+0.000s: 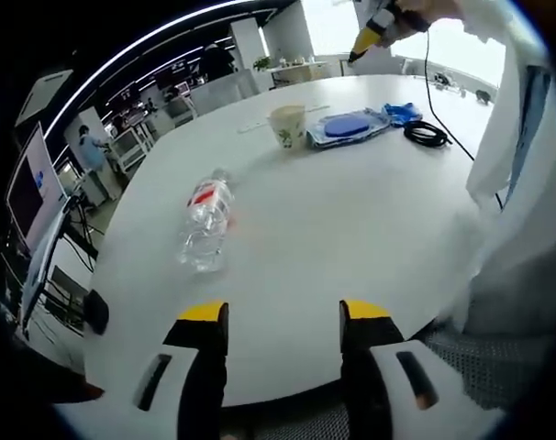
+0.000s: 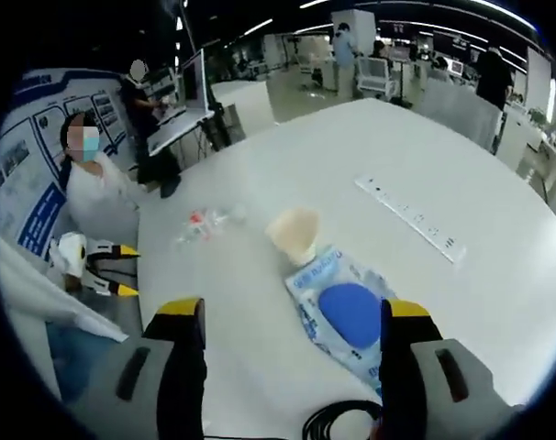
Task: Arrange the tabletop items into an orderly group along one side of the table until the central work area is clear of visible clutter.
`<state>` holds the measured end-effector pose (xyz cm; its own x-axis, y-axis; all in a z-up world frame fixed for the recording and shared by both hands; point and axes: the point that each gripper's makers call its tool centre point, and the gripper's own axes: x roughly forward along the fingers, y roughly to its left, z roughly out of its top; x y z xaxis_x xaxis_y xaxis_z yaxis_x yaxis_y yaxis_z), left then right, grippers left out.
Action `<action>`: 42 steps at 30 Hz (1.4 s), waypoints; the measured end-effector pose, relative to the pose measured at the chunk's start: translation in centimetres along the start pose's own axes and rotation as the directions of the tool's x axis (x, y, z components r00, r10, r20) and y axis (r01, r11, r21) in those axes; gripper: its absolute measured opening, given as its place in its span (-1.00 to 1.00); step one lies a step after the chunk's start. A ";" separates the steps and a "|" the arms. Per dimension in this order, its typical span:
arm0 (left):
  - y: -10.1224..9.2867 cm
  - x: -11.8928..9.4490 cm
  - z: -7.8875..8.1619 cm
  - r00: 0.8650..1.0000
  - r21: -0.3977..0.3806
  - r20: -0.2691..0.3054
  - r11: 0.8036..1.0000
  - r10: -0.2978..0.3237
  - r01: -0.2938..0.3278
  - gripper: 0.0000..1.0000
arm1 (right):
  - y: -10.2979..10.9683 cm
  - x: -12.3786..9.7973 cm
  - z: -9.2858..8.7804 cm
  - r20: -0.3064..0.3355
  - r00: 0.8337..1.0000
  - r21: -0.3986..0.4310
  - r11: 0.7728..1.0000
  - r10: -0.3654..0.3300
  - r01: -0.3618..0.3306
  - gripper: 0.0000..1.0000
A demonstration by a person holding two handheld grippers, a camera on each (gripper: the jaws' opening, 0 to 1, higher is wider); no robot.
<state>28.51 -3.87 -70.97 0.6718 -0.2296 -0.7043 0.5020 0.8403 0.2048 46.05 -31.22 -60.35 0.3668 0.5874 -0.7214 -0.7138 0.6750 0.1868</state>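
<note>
A clear plastic bottle [image 1: 205, 223] with a red label lies on its side on the white table [image 1: 351, 229], ahead of my left gripper [image 1: 283, 316], which is open and holds nothing. Farther off stand a paper cup [image 1: 288, 124] and a flat packet with a blue disc [image 1: 349, 126]. My right gripper [image 2: 292, 321] is open above the near end of that packet [image 2: 347, 307], its jaws on either side of it. The cup [image 2: 294, 234] stands just beyond, the bottle [image 2: 205, 223] farther left. The left gripper [image 2: 99, 261] shows at the table's left edge.
A coiled black cable [image 1: 426, 134] and a small blue item [image 1: 402, 112] lie beside the packet. A white power strip [image 2: 411, 220] lies on the table to the right. A white sleeve [image 1: 526, 183] hangs at the right. People and desks stand beyond the table.
</note>
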 end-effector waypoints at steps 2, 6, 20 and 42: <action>-0.1 0.0 0.0 1.000 0.001 -0.002 1.000 0.000 0.000 -0.02 | 0.3 -0.4 -0.4 0.023 1.000 0.020 1.000 -0.005 0.004 0.56; -0.2 0.1 -0.2 1.000 0.000 -0.017 1.000 -0.006 0.006 -0.02 | 0.2 -1.2 -0.7 0.058 0.998 0.047 0.999 -0.028 0.025 0.55; -0.1 0.2 -0.4 1.000 -0.032 -0.021 0.999 -0.010 0.009 0.06 | 0.2 -4.6 -2.9 0.197 0.976 0.186 0.981 -0.095 0.058 0.49; -0.2 0.6 -1.0 0.998 -0.029 -0.048 0.999 -0.028 0.027 0.15 | -0.4 -5.9 -6.5 0.230 0.965 0.318 0.947 -0.126 0.048 0.45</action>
<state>28.28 -3.72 -72.09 0.6301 -0.2295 -0.7418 0.5041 0.8475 0.1660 40.31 -37.81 -60.51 0.5814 0.5841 -0.5664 -0.4686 0.8094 0.3538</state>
